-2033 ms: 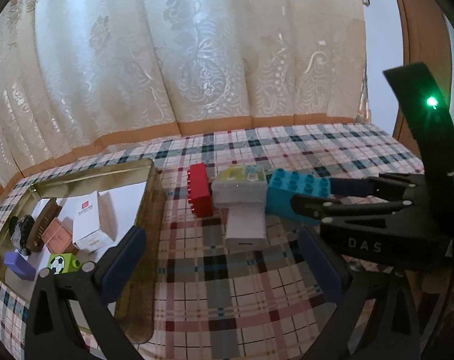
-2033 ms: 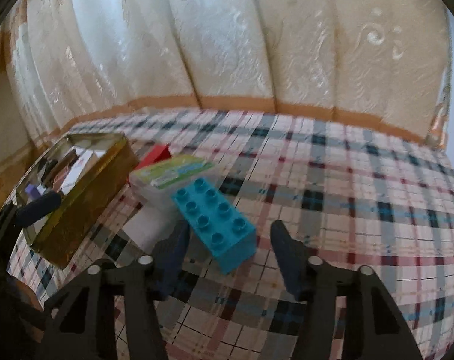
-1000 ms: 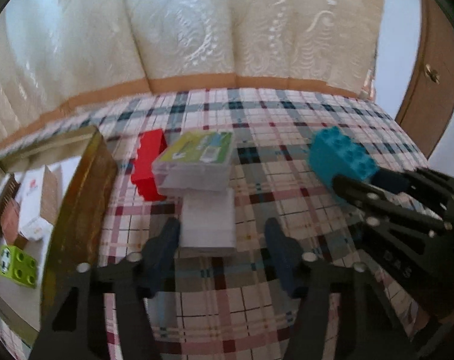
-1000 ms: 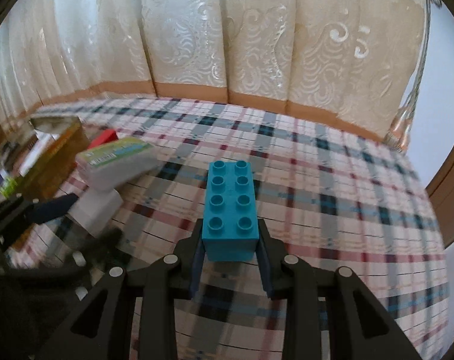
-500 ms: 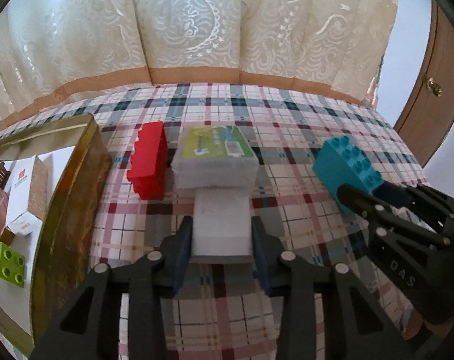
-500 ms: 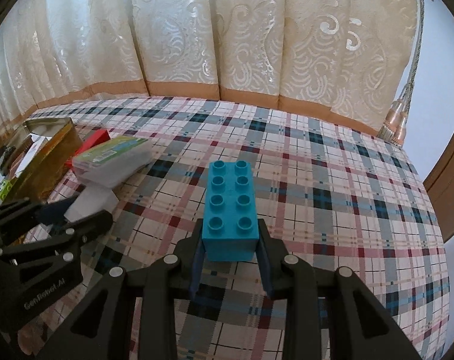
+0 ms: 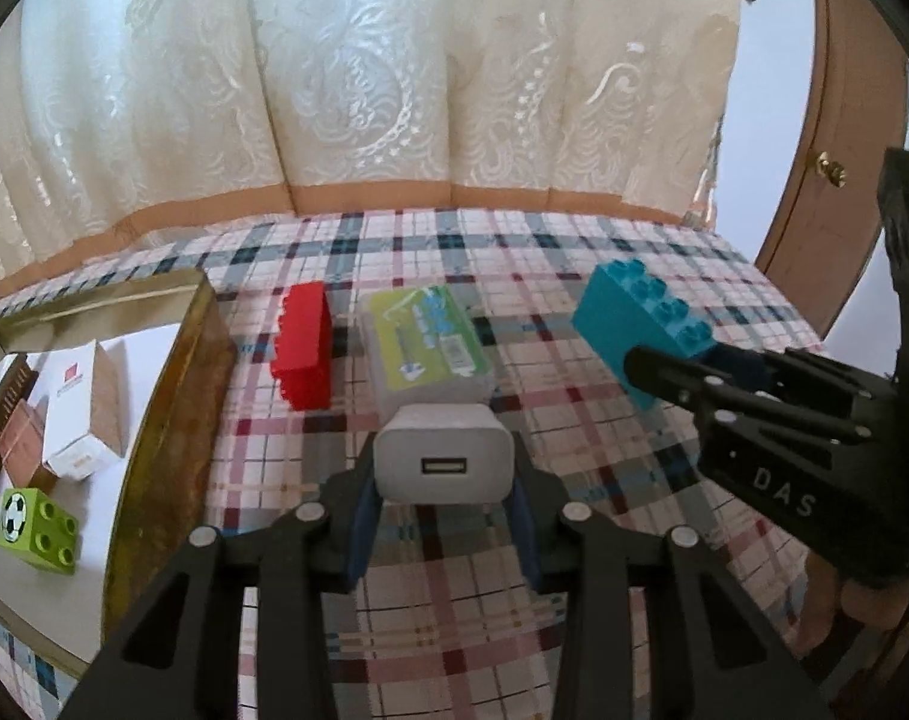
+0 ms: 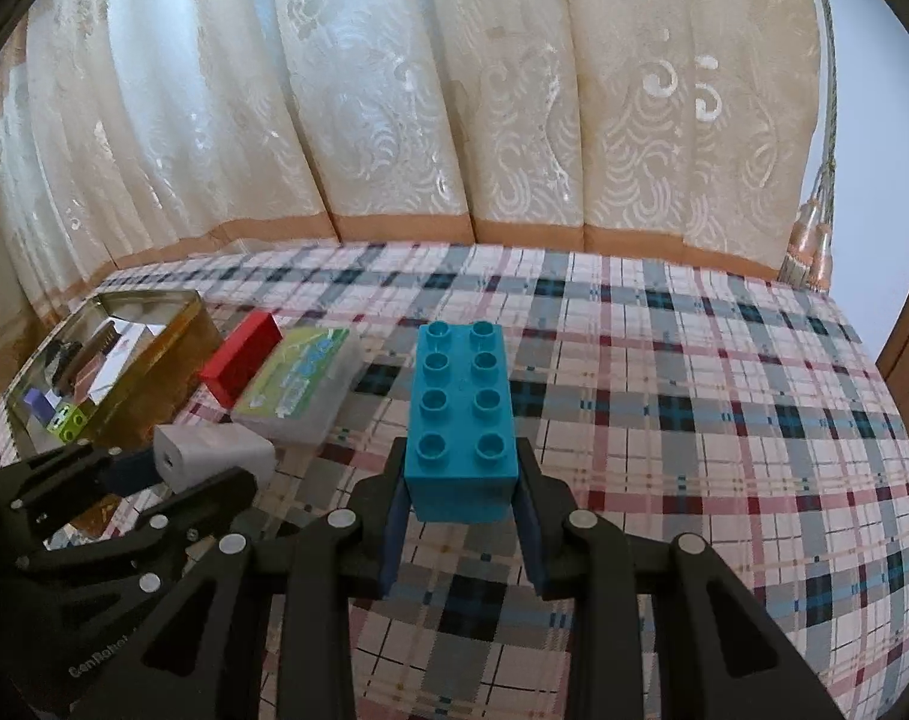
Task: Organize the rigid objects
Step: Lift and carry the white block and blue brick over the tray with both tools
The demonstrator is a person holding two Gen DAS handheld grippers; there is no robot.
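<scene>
grippers both carry something above the plaid tablecloth (image 8: pixel 694 396). left gripper (image 7: pixel 445 480) has its jaws clamped on a white usb charger (image 7: pixel 443 456), which faces the left wrist camera with its port and sits lifted off the cloth; the jaws have just been closing, with the charger between them, and the blue pads now press its two sides. right gripper (image 8: pixel 460 516) has its jaws clamped on a teal building block (image 8: pixel 463 420), studs up, held clear of the cloth with its near end between the pads. in the left wrist view the same block shows at the right, pinched at the tip of the other tool. beyond the charger a clear plastic box with a green label (image 7: pixel 421 348) lies flat on the cloth, and a red building block (image 7: pixel 303 345) stands on its side just beside it to the left. further left is a gold tin tray (image 7: pixel 172 396), with a white carton (image 7: pixel 88 408), a green block with a football print (image 7: pixel 34 525), a brown comb-like piece and a purple piece inside. cream lace curtain (image 8: pixel 394 90) hangs behind the table.
</scene>
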